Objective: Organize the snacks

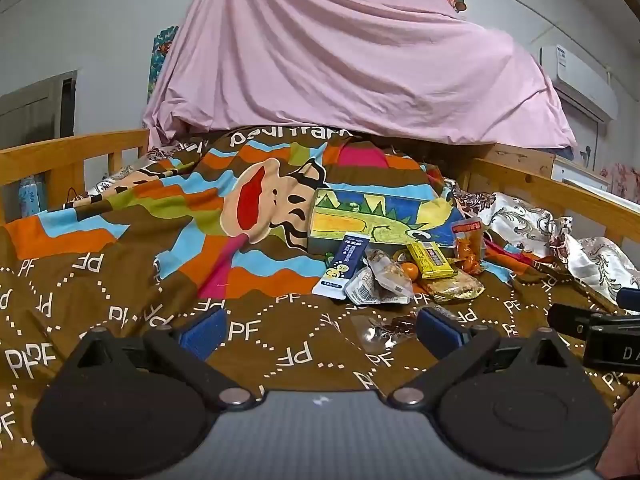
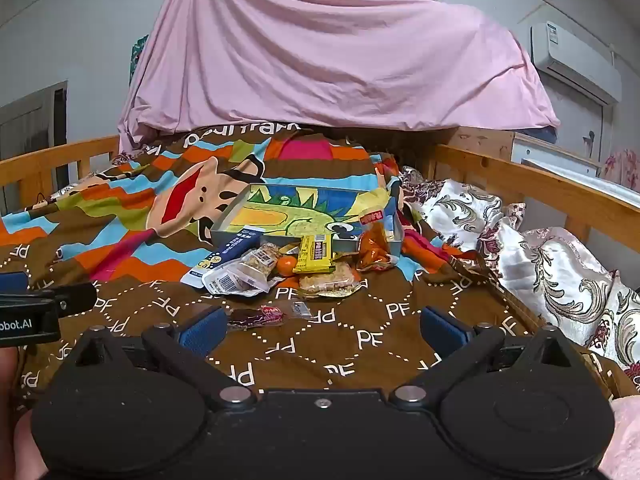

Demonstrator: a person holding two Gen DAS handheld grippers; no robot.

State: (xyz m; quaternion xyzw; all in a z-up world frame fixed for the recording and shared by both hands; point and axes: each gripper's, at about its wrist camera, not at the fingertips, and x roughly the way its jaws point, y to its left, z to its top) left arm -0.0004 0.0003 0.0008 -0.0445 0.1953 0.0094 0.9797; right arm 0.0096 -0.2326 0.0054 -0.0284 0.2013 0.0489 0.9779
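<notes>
A pile of snacks lies on the brown blanket in front of a shallow metal tray point(image 2: 230, 216) with a dinosaur drawing inside point(image 1: 320, 216). The pile holds a blue sachet point(image 2: 228, 254) point(image 1: 344, 266), clear-wrapped bars point(image 2: 244, 272), a small orange point(image 2: 287, 266), a yellow packet point(image 2: 316, 256) point(image 1: 432, 262) and an orange packet point(image 2: 374, 246) leaning on the tray. A small dark candy point(image 2: 256, 316) point(image 1: 384, 330) lies nearest. My left gripper point(image 1: 320, 330) and right gripper point(image 2: 320, 328) are both open and empty, hovering short of the pile.
Wooden bed rails run along the left point(image 2: 52, 160) and right point(image 2: 540, 188). A rumpled floral quilt point(image 2: 540, 248) lies at the right. A pink sheet point(image 2: 328, 52) hangs over the far end. The other gripper shows at the frame edges point(image 2: 36, 312) point(image 1: 600, 332).
</notes>
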